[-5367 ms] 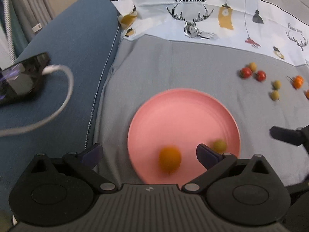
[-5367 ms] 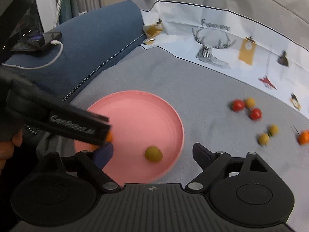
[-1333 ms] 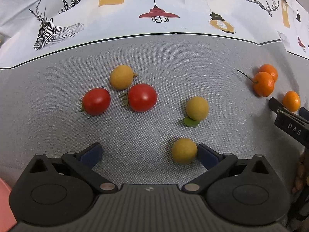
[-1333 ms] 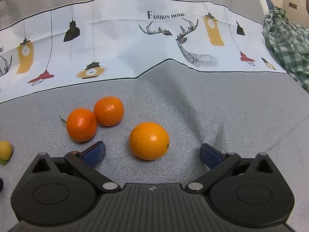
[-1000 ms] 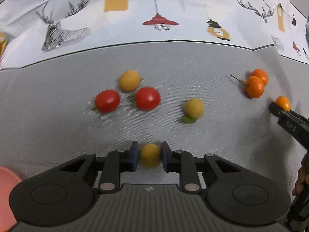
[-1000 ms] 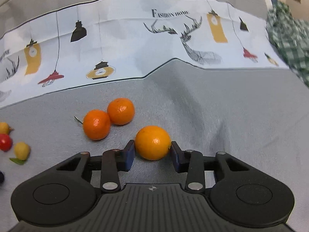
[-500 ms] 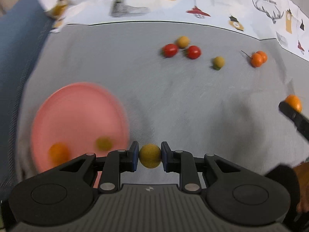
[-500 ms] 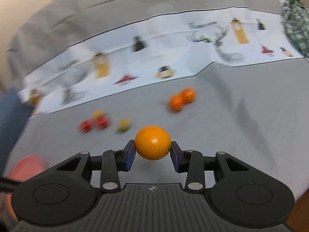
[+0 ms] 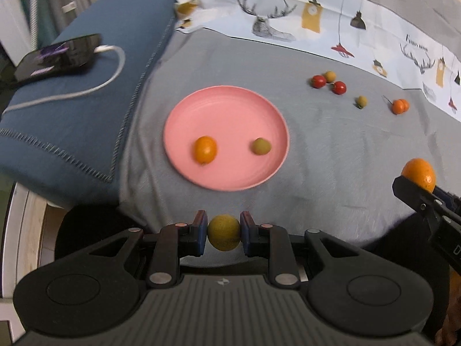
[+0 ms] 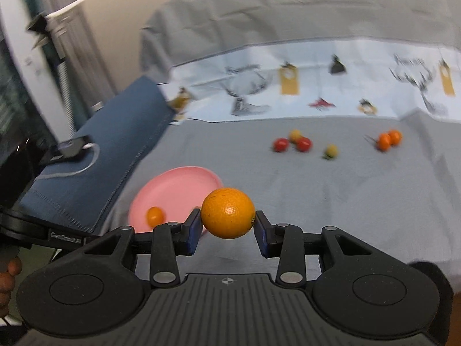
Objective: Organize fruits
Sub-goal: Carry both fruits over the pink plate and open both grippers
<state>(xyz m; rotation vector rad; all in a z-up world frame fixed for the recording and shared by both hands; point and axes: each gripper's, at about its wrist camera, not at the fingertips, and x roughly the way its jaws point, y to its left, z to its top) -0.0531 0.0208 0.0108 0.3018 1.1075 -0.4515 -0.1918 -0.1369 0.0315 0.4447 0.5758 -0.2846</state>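
Grippers both full: your left gripper [image 9: 224, 235] clamps a yellow fruit [image 9: 224, 236], possibly a tomato; your right gripper [image 10: 227, 230] grips an orange [image 10: 227, 212].

Plate [image 9: 227, 109]: smooth matt pink plastic. Cloth [image 9: 331, 150]: grey woven, matt. Orange [image 10: 227, 213]: glossy, pitted skin. Blanket [image 9: 86, 109]: blue, stitched. Tongs [image 9: 223, 232]: matt black plastic.

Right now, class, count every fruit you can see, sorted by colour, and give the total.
Orange fruits: 4
Yellow fruits: 4
Red tomatoes: 2
Total: 10
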